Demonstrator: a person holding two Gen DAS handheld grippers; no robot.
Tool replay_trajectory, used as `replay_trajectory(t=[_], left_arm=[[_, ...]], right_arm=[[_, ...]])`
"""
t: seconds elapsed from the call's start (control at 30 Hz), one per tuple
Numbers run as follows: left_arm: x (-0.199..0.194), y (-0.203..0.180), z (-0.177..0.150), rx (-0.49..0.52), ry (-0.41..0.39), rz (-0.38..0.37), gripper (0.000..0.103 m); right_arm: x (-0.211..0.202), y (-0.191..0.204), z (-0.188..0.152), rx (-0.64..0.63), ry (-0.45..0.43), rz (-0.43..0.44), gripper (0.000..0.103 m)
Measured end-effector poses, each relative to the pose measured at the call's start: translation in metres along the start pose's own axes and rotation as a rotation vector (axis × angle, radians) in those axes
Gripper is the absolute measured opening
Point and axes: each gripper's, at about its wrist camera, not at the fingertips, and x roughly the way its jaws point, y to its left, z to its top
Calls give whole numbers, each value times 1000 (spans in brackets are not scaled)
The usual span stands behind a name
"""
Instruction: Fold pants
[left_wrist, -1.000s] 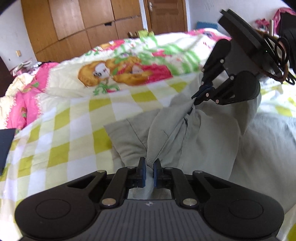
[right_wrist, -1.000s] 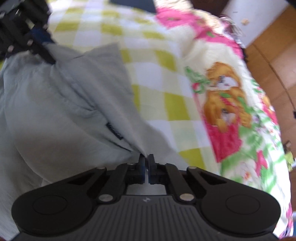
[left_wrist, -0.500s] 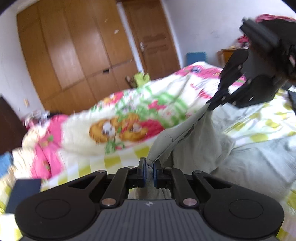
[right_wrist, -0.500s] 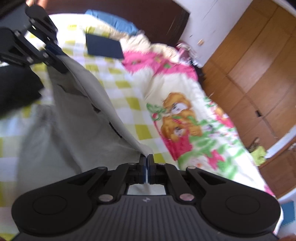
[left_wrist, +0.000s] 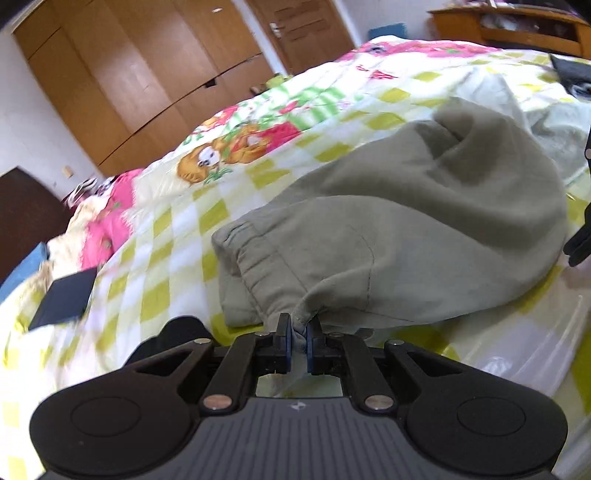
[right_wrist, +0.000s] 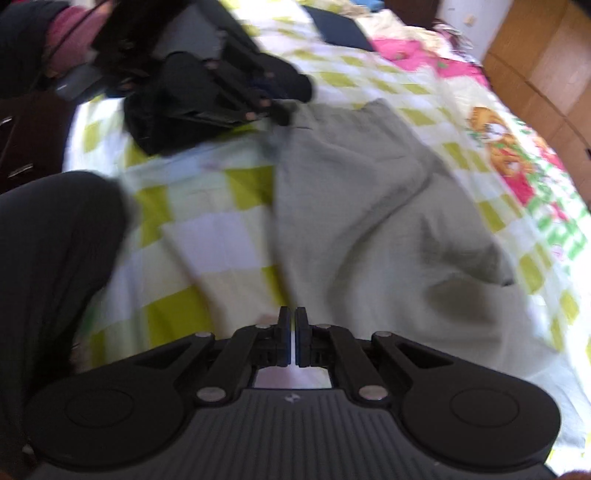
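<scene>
On the bed (left_wrist: 173, 236), covered by one yellow-and-white checked quilt with a cartoon print, lies one pair of grey-green pants (left_wrist: 406, 229), doubled over into a rumpled heap with its elastic waistband facing the left wrist camera. One left gripper (left_wrist: 298, 334) has its two fingers narrowed onto a bunched corner of the fabric near the waistband. One right gripper (right_wrist: 294, 330) has its two fingers nearly together; the frame is blurred, so whether cloth sits between them cannot be told. The pants (right_wrist: 369, 206) lie directly ahead of it. One dark flat rectangular object (left_wrist: 66, 295) rests on the quilt, well apart from the pants. One dark garment (right_wrist: 184, 118) lies beside the pants.
</scene>
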Motion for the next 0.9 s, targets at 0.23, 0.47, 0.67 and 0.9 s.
replay_trajectory(t=[0.23,0.47,0.67,0.9], left_arm=[[10,51,73,14,-172,29,23],[23,96,164,48,-311,131,23],[30,89,104,20,-236,100,23],[46,95,77,-68,-160,71,23]], right_arm=[[-32,-101,45,142,-64,-239,0],[-110,-187,98,267,-287,-423,0],[-22,-119,51,94,-106,-269,38],[20,-92,-12,14,43,-269,40]])
